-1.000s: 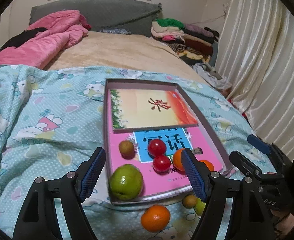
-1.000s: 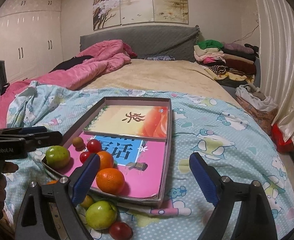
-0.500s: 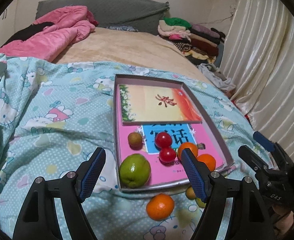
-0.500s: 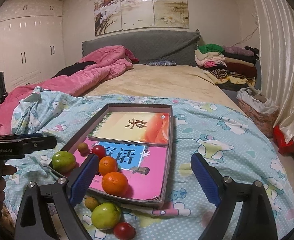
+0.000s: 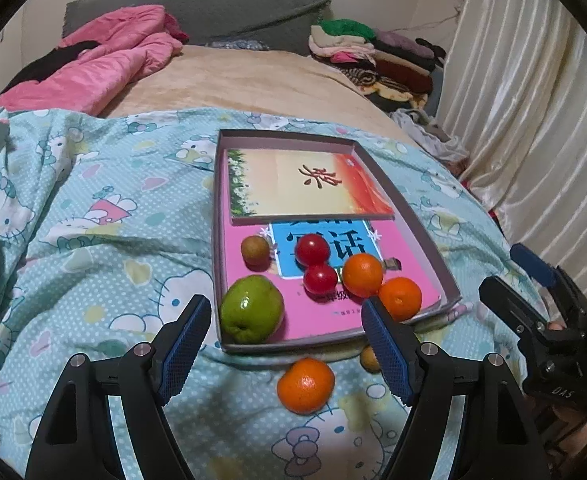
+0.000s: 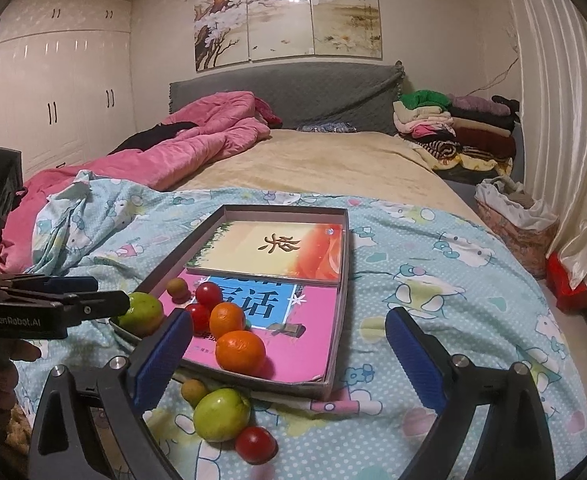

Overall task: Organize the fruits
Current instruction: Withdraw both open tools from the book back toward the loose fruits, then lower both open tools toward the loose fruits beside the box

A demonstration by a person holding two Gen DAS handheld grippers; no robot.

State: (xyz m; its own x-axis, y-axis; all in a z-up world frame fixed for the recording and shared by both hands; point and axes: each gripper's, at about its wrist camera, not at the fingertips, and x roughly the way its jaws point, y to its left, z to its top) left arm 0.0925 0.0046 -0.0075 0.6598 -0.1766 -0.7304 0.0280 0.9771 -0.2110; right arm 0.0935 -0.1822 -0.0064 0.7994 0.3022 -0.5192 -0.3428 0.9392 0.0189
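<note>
Over the last second I have drawn both tools back and up from the box (image 5: pixel 433 240), so more of the bed shows around it and the fruit sits smaller and farther off; the fruit itself has not shifted. I read this as a pause between placements, with me lining up the next pick. My left gripper (image 5: pixel 283 342) stands wide and empty, and my right gripper (image 6: pixel 289 354) is wide and empty too. Counting inside the box, on the pink book: one green apple (image 5: pixel 251 308) in the near left corner, one small brown fruit (image 5: pixel 255 249), two cherry tomatoes (image 5: pixel 312 249) touching each other, and two oranges (image 5: pixel 362 274) side by side. That makes six in. Loose on the blue quilt (image 5: pixel 93 208), just off the near edge of the box, I count one orange (image 5: pixel 305 385), one small brown fruit (image 6: pixel 193 390), one green apple (image 6: pixel 221 414) and one tomato (image 6: pixel 255 444). Four are left to gather, so I judge the job a little past halfway.
</note>
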